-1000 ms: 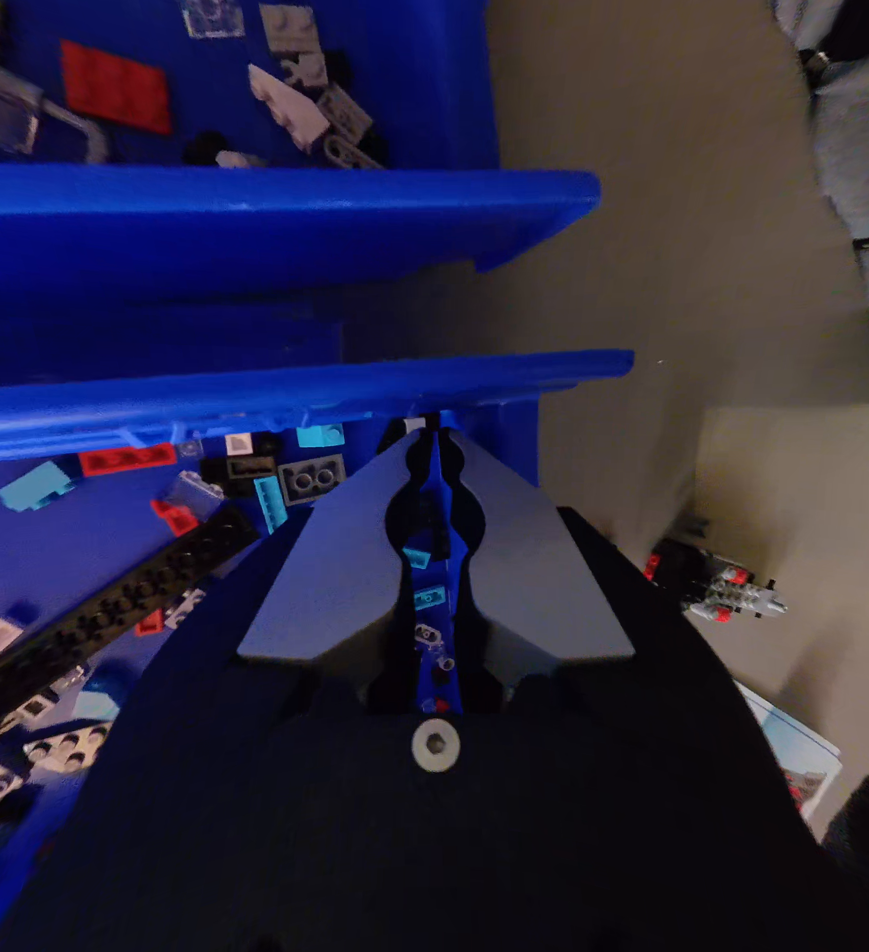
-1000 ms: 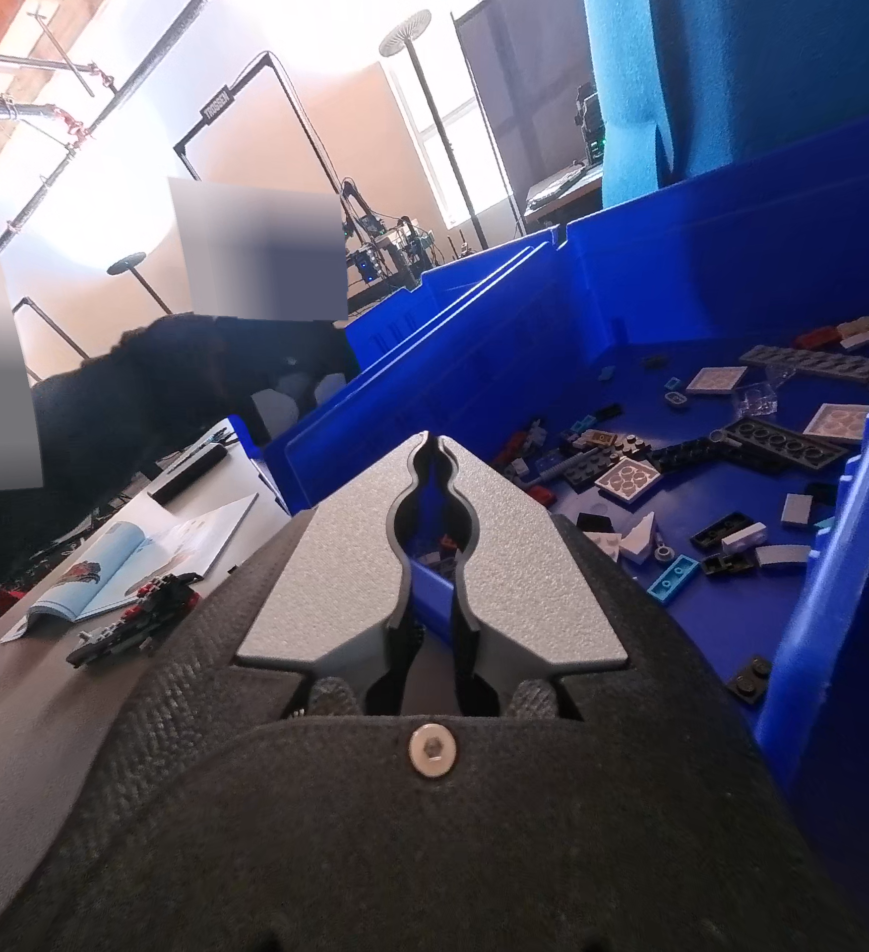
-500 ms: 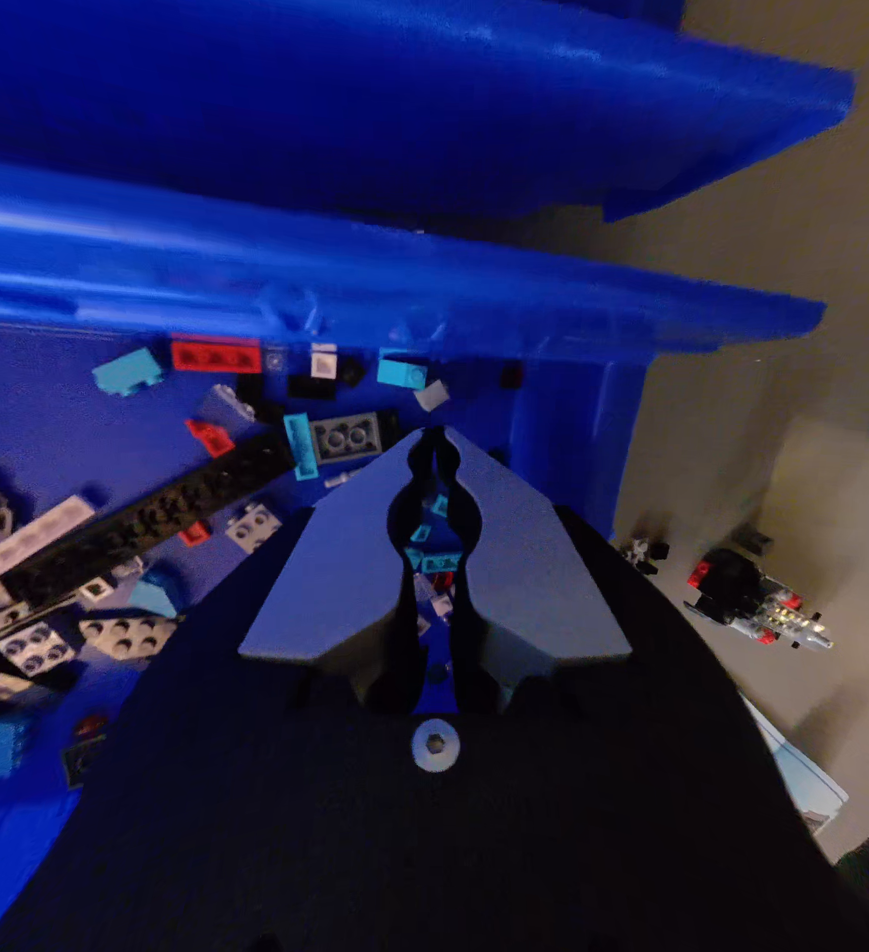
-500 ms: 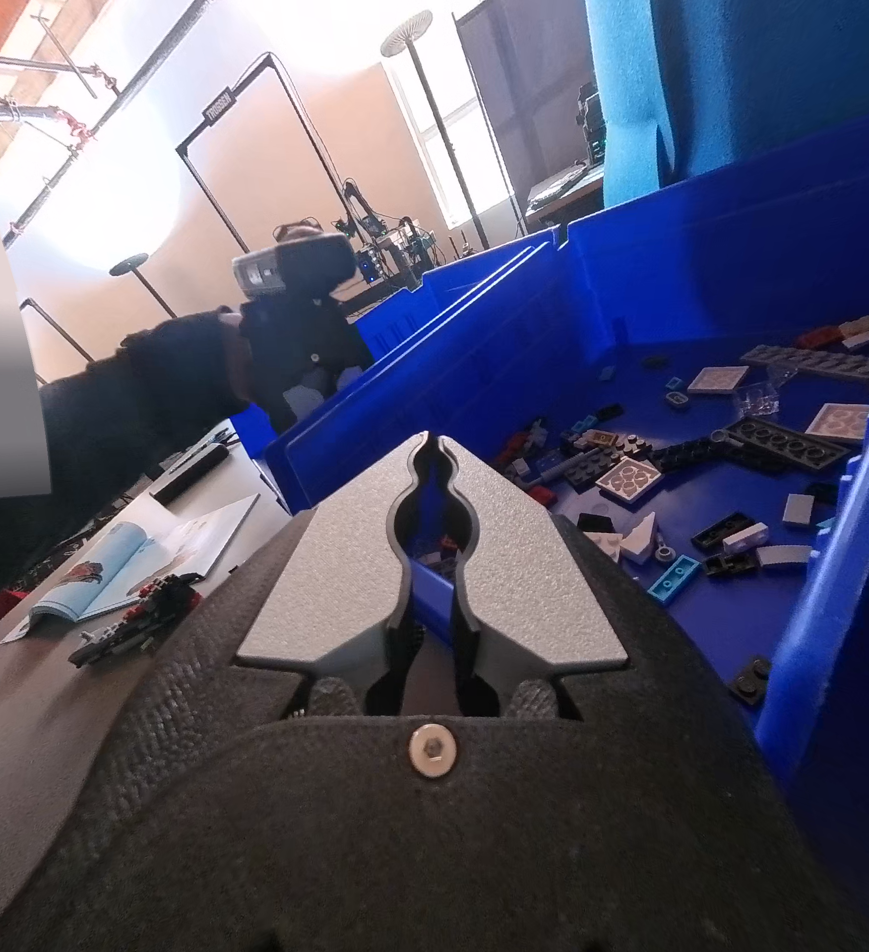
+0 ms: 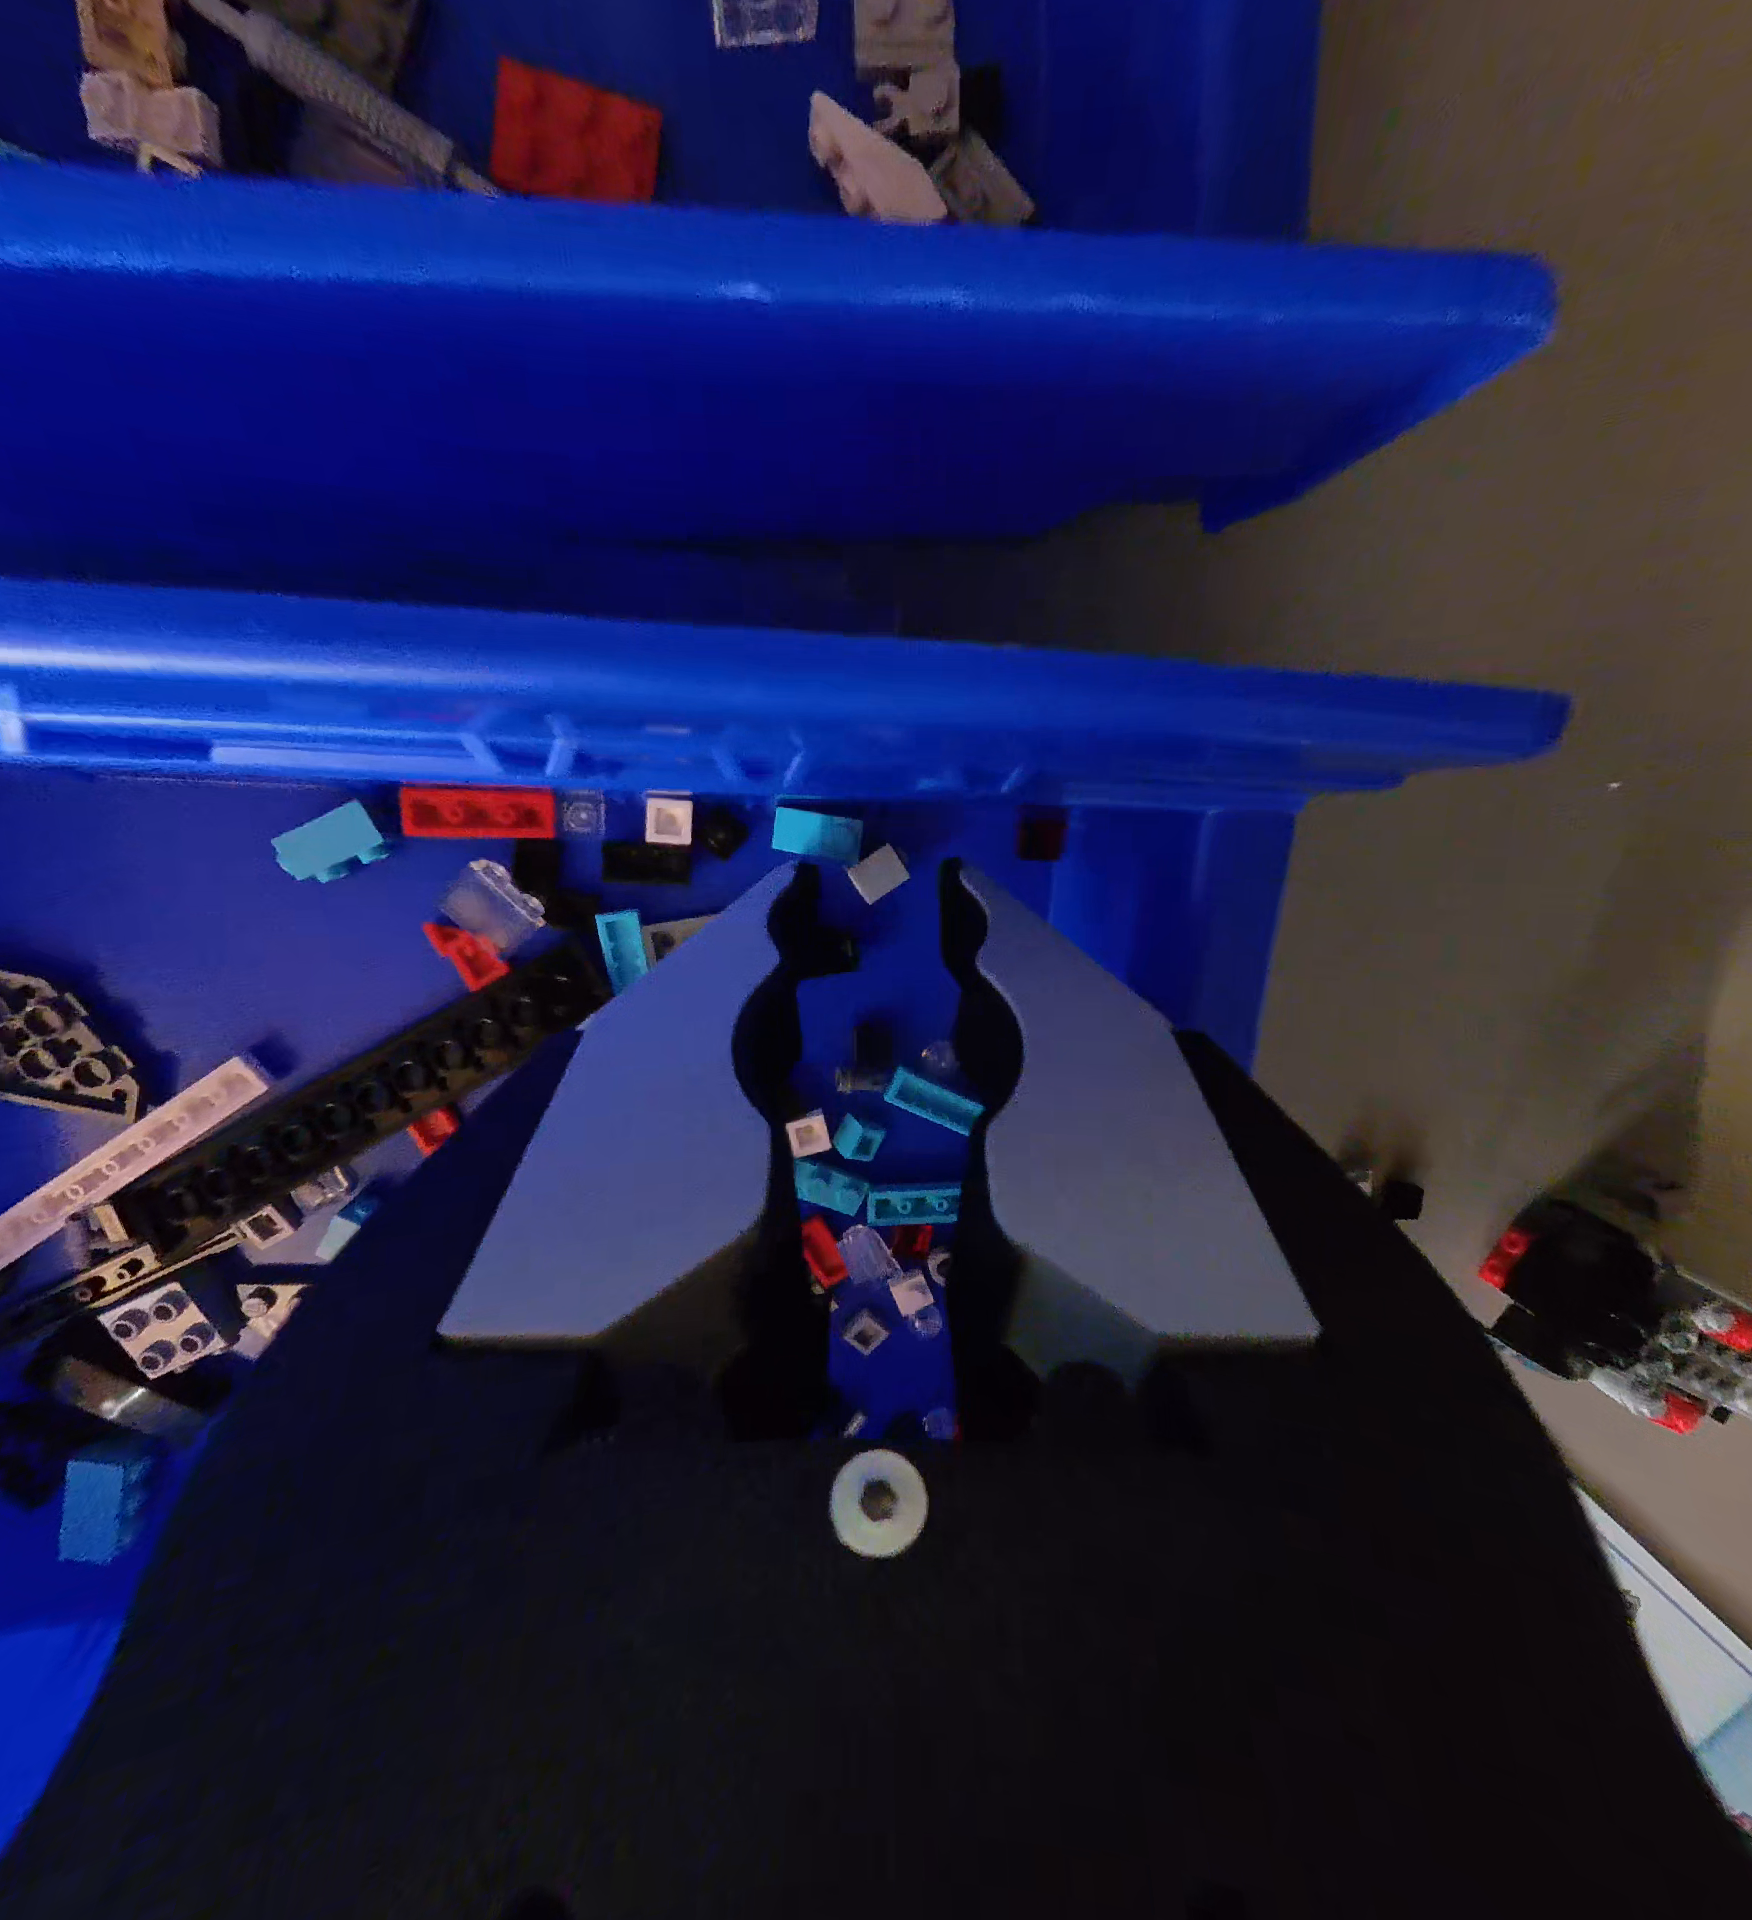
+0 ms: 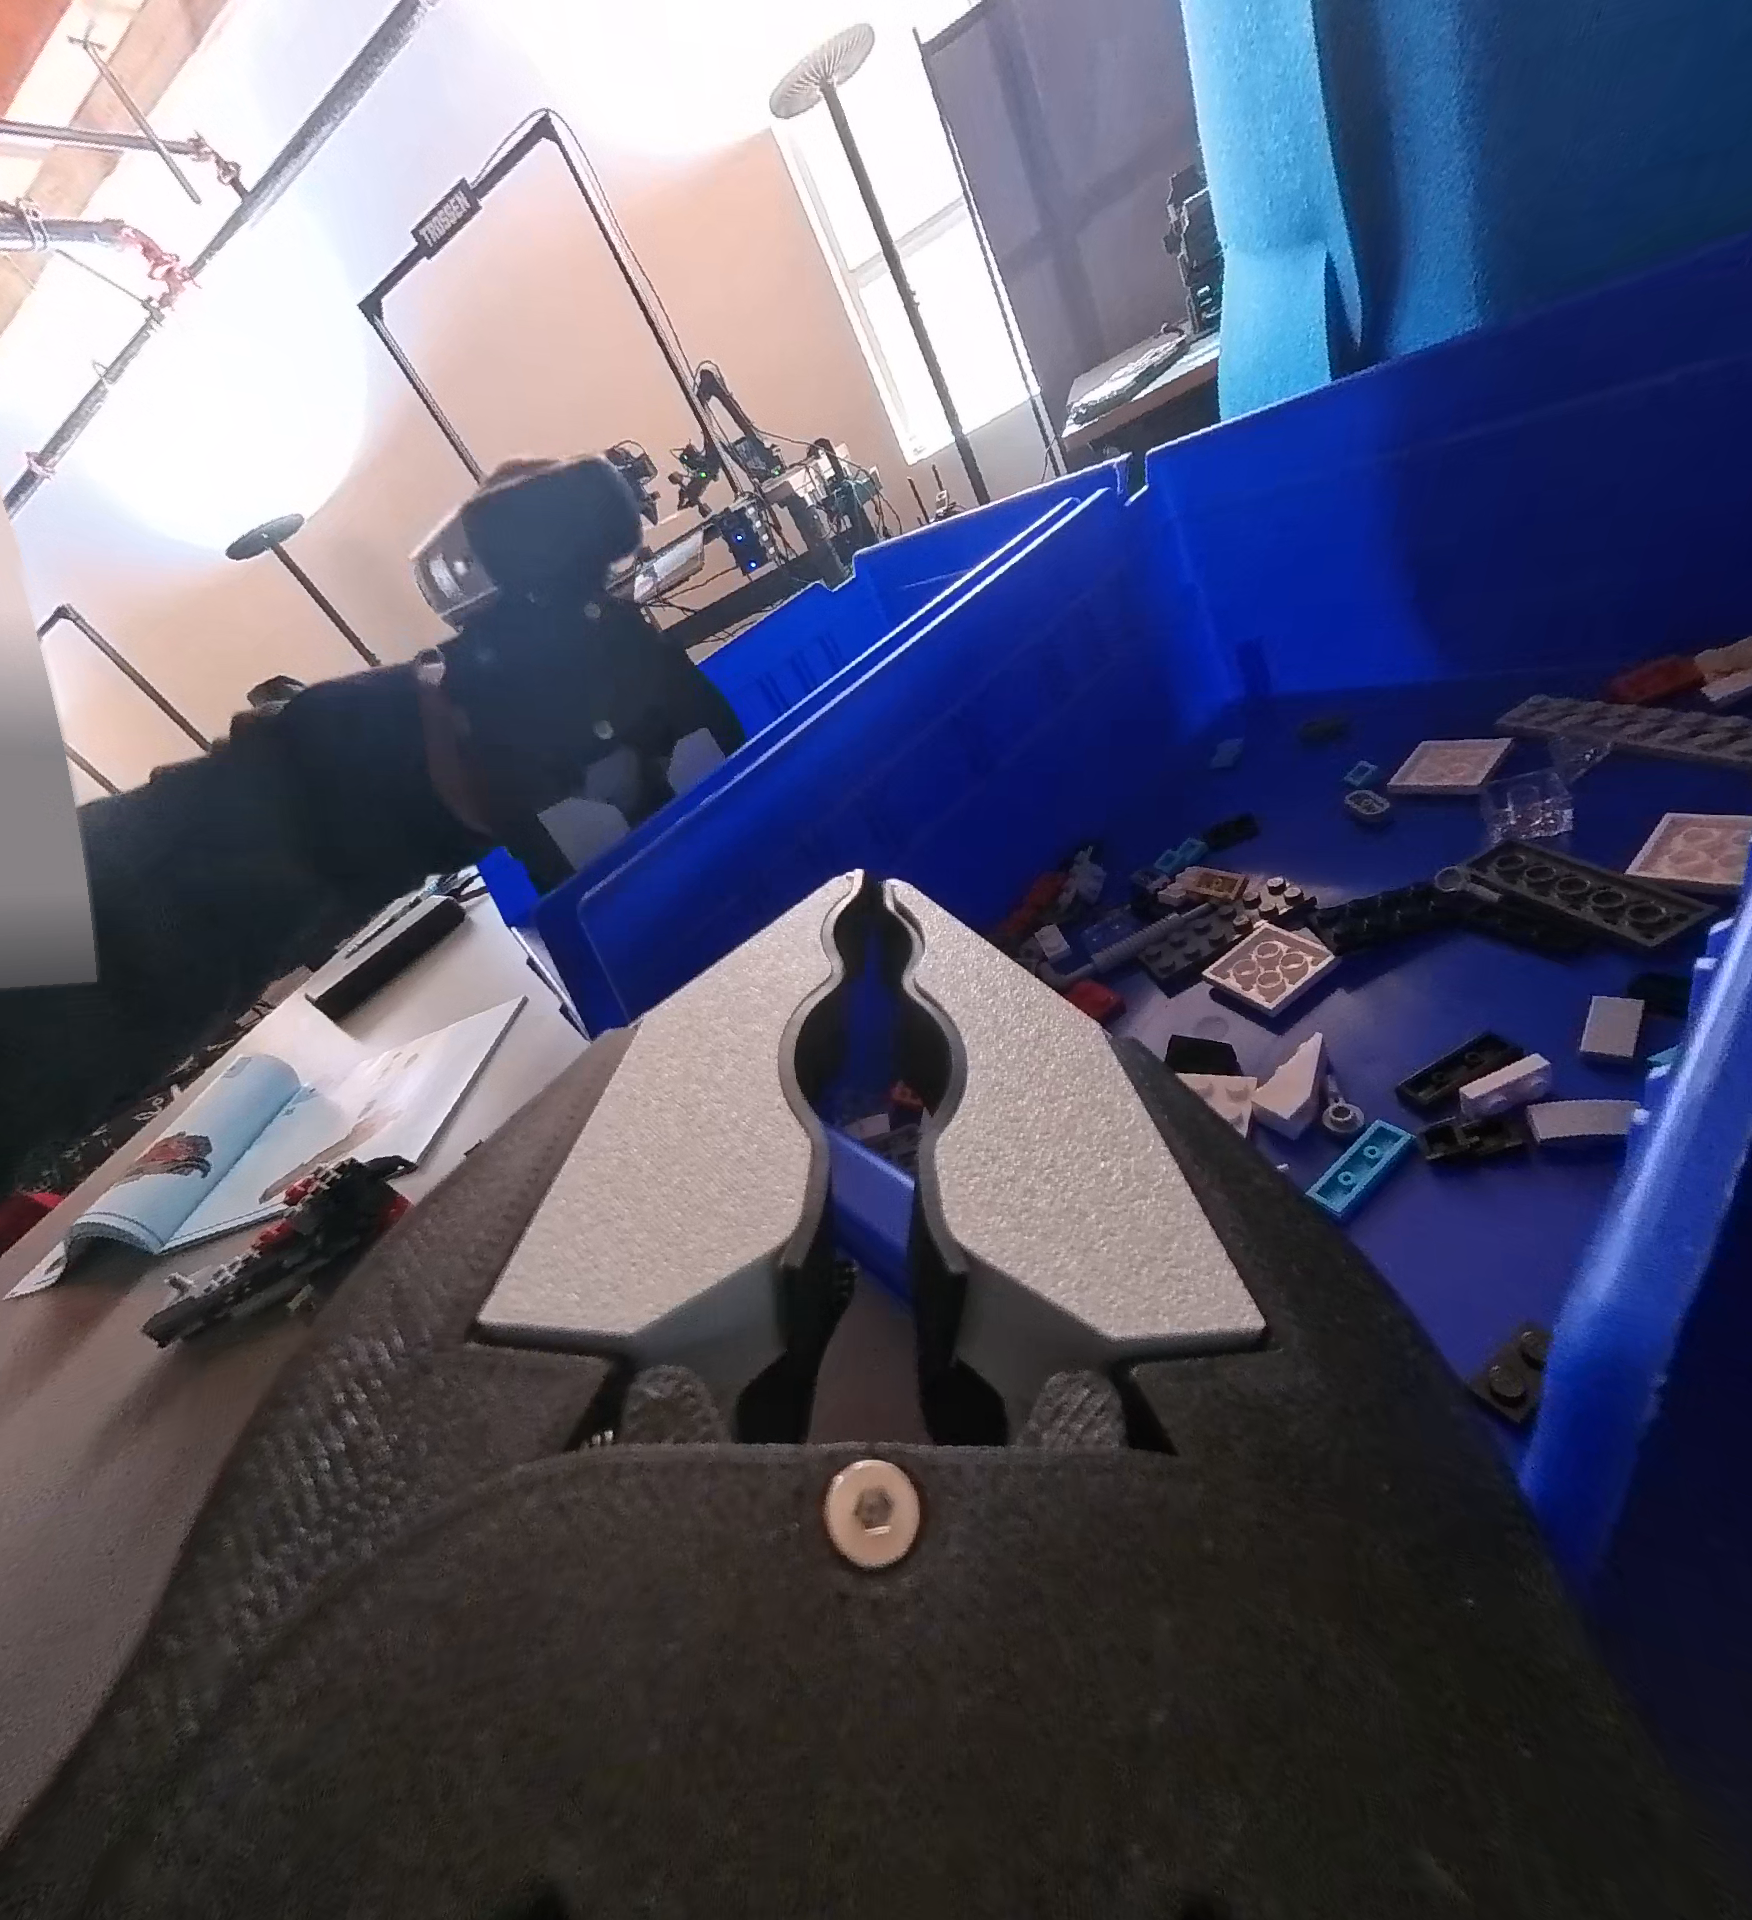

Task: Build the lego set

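A floor lamp [image 6: 818, 78] and a cluttered desk [image 6: 737, 551] stand beyond.

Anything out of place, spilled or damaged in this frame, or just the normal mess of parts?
Nothing stands out. Loose bricks lie scattered inside the blue bins, as expected for sorting. The half-built model rests on the table beside the open booklet. The left tool is open over the pieces; the right tool is shut and empty.
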A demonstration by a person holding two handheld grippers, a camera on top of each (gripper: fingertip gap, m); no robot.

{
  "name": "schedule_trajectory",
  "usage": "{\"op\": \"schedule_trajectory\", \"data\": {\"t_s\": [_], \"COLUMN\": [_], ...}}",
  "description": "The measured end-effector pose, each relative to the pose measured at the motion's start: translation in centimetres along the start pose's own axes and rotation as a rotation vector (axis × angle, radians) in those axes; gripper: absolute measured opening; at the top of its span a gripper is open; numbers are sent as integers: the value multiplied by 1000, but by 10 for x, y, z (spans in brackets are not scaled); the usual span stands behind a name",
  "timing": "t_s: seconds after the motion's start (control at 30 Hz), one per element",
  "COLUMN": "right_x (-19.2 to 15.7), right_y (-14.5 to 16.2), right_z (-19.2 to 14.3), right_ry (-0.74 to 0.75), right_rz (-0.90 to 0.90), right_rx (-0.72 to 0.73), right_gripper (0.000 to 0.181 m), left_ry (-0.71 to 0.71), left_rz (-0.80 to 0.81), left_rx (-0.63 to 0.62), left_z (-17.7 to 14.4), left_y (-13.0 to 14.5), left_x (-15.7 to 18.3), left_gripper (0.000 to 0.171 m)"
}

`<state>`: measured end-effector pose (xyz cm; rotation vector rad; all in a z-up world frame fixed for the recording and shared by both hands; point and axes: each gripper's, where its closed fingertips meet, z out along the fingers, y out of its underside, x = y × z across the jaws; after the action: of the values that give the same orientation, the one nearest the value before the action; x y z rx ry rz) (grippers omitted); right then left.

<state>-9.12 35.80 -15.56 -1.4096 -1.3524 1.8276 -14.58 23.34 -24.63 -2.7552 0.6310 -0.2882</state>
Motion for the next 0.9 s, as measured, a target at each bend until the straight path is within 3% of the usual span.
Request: {"op": "schedule_trajectory", "data": {"t_s": [0.13,0.3,0.37,0.5,0.63,0.8,0.9], "right_x": [0,0,0,1,-1,-11,-22], "right_y": [0,0,-1,-2,-3,-4,-1], "right_z": [0,0,-1,-2,-2,-5,-6], "right_ry": [-1,-1,0,2,-13,-85,-127], "right_rz": [2,3,4,8,11,7,-23], "right_rx": [1,3,4,13,22,28,13], "right_gripper": [1,1,1,1,0,1,1], "left_ry": [-46,-100,-122,-165,-191,-203,-144], "left_rz": [1,-61,-114,-285,-491,-656,-821], "left_rx": [-20,-38,12,212,506,803,1047], "left_z": [6,0,-12,-47,-88,-117,-129], "left_y": [1,8,6,-3,-9,1,8], "left_x": [-3,-5,-3,11,34,90,123], "left_gripper": [14,13,13,13,13,13,13]}}
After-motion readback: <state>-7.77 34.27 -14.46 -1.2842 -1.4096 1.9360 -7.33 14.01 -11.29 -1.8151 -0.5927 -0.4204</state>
